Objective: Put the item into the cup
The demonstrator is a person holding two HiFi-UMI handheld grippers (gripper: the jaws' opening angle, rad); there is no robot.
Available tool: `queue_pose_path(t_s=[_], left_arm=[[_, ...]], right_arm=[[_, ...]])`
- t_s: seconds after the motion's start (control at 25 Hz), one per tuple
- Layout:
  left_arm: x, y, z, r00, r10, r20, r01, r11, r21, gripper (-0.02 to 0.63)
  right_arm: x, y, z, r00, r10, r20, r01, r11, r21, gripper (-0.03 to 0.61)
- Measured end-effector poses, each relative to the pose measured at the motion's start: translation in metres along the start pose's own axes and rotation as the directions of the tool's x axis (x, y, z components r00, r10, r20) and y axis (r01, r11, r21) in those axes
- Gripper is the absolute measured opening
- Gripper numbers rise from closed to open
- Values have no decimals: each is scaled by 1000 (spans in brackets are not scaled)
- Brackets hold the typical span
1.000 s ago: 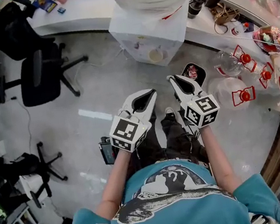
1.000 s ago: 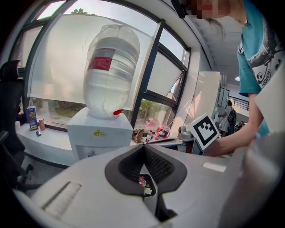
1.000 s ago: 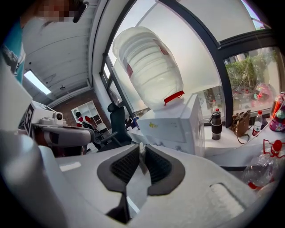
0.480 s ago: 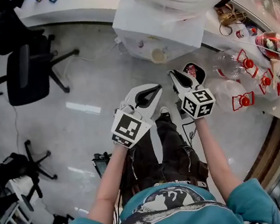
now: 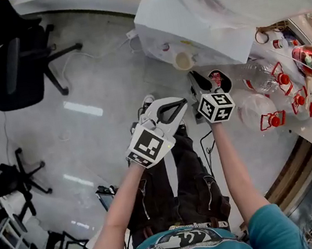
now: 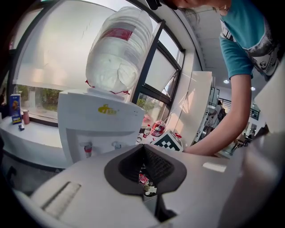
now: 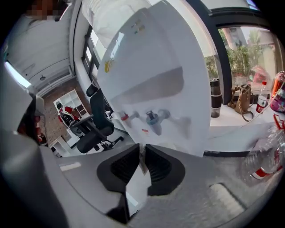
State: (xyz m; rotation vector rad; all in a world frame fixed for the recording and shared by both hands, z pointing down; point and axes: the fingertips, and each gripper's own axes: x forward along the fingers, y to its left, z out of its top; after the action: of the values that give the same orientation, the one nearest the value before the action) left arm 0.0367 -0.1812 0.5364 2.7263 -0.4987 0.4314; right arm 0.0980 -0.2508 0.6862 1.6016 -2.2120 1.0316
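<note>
With jaws pressed together on nothing I can make out, the left gripper [image 5: 182, 104] and right gripper [image 5: 193, 76] hang above the floor [image 5: 91, 84], water dispenser [image 5: 187, 25] at twelve o'clock.

Glossy grey floor [image 5: 92, 90], black office chair [image 5: 14, 61], white water dispenser [image 5: 178, 26]

Glossy grey floor [image 5: 95, 72], black office chair [image 5: 15, 67], white water dispenser [image 5: 188, 28], windows [image 6: 162, 73]

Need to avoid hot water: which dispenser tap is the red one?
In the right gripper view, the red tap is the one nearest the chair; the blue tap sits beside it, farther from the chair.
</note>
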Motion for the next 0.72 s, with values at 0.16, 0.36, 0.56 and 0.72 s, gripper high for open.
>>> queue_pose_path(t_s=[0.16, 0.36, 0.56, 0.72], left_arm=[[7, 2, -5, 1000, -7, -5, 7, 1000, -11, 3], [9, -1, -13, 1000, -19, -22, 19, 1000, -1, 2], [10, -1, -17, 999, -33, -28, 33, 999, -11, 2], [11, 0, -19, 999, -37, -28, 37, 999, -20, 2]], right_arm=[[16, -13, -6, 999, -36, -2, 36, 999, 36, 43], [26, -24, -9, 997, -72, 8, 71, 992, 103, 43], [39, -33, -8, 995, -94, 21, 88, 979, 184, 43], [50, -41, -6, 993, -118, 31, 107, 965, 239, 44]])
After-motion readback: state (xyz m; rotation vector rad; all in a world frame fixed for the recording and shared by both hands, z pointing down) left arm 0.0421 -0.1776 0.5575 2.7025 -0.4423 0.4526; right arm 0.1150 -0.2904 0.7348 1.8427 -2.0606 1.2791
